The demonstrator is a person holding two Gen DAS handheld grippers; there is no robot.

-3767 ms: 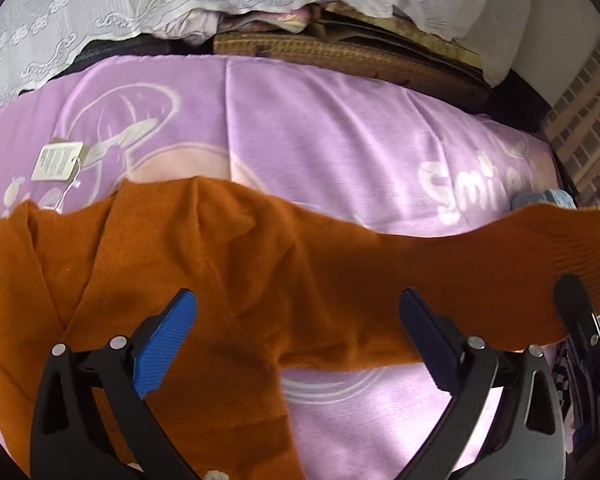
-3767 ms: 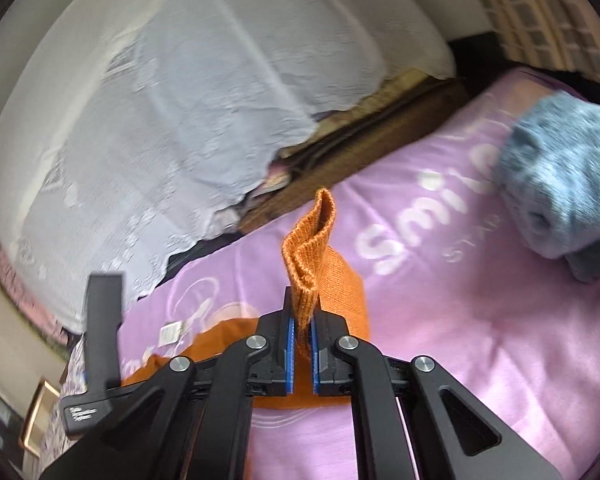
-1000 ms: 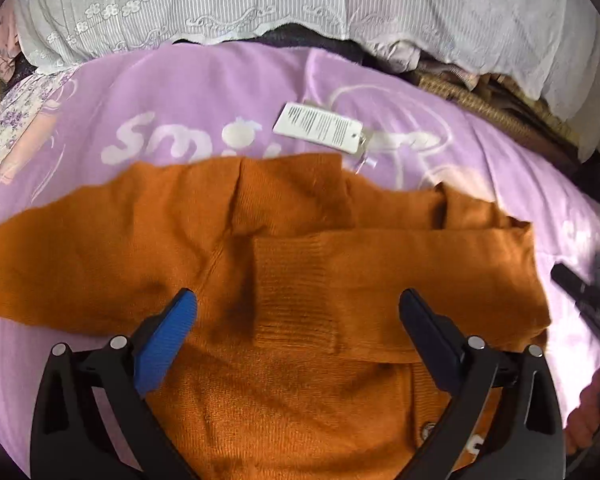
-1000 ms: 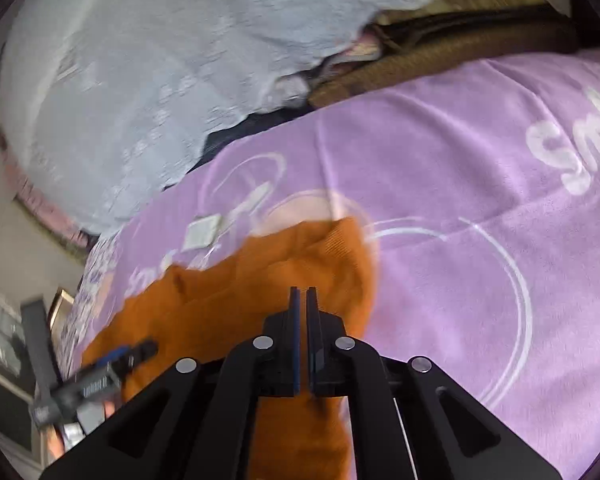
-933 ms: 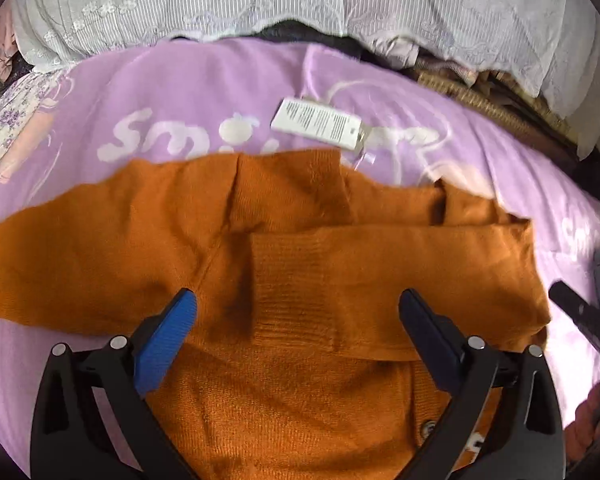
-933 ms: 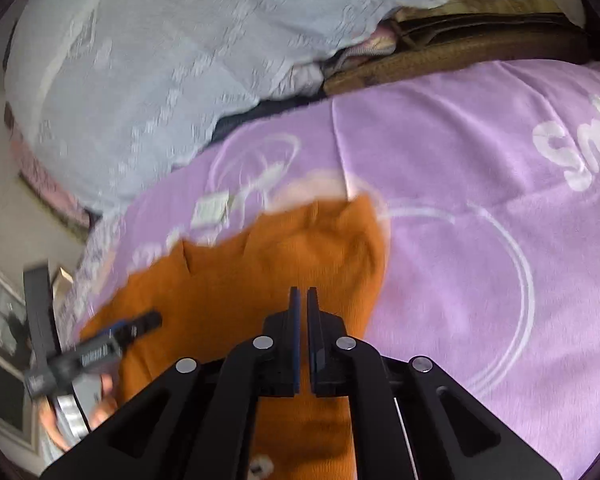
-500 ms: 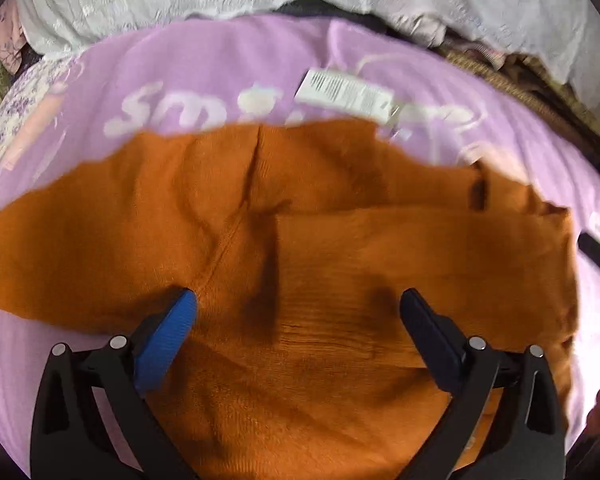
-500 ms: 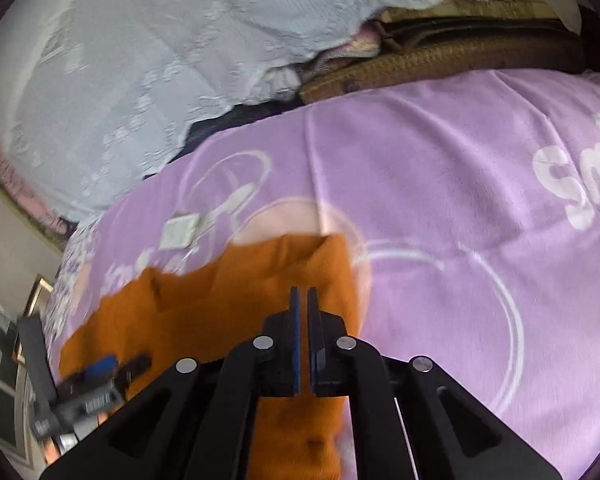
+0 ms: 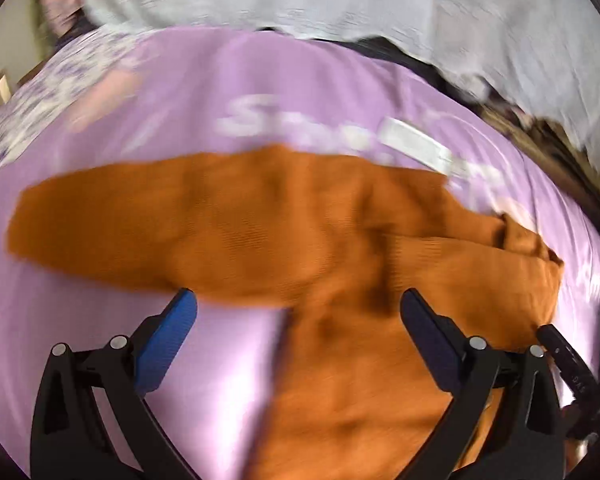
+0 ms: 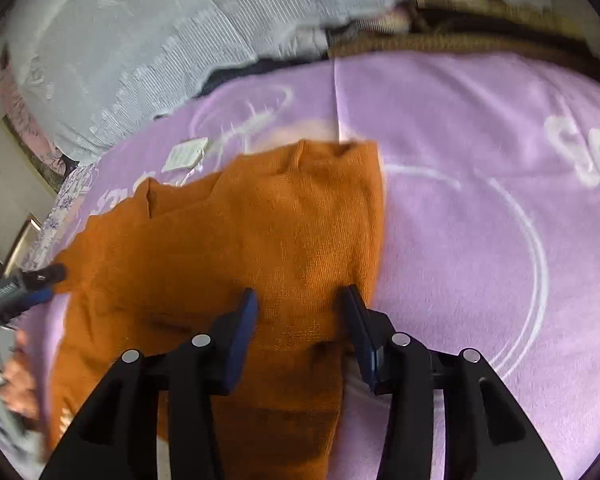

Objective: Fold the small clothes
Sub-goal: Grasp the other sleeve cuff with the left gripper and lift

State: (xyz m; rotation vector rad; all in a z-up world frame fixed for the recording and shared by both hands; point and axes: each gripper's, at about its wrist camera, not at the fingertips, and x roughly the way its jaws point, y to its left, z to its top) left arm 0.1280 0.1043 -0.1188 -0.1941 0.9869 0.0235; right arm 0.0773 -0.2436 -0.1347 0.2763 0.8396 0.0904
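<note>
The rust-orange knitted cardigan (image 10: 236, 240) lies flat on the lilac printed blanket (image 10: 480, 200); the right gripper (image 10: 300, 312) hovers over its folded edge, jaws opening, gripping nothing, and could snag that edge; the left gripper (image 9: 296, 320), wide and empty, sits beside the outstretched sleeve (image 9: 112, 220), which may bunch if grabbed mid-length.
</note>
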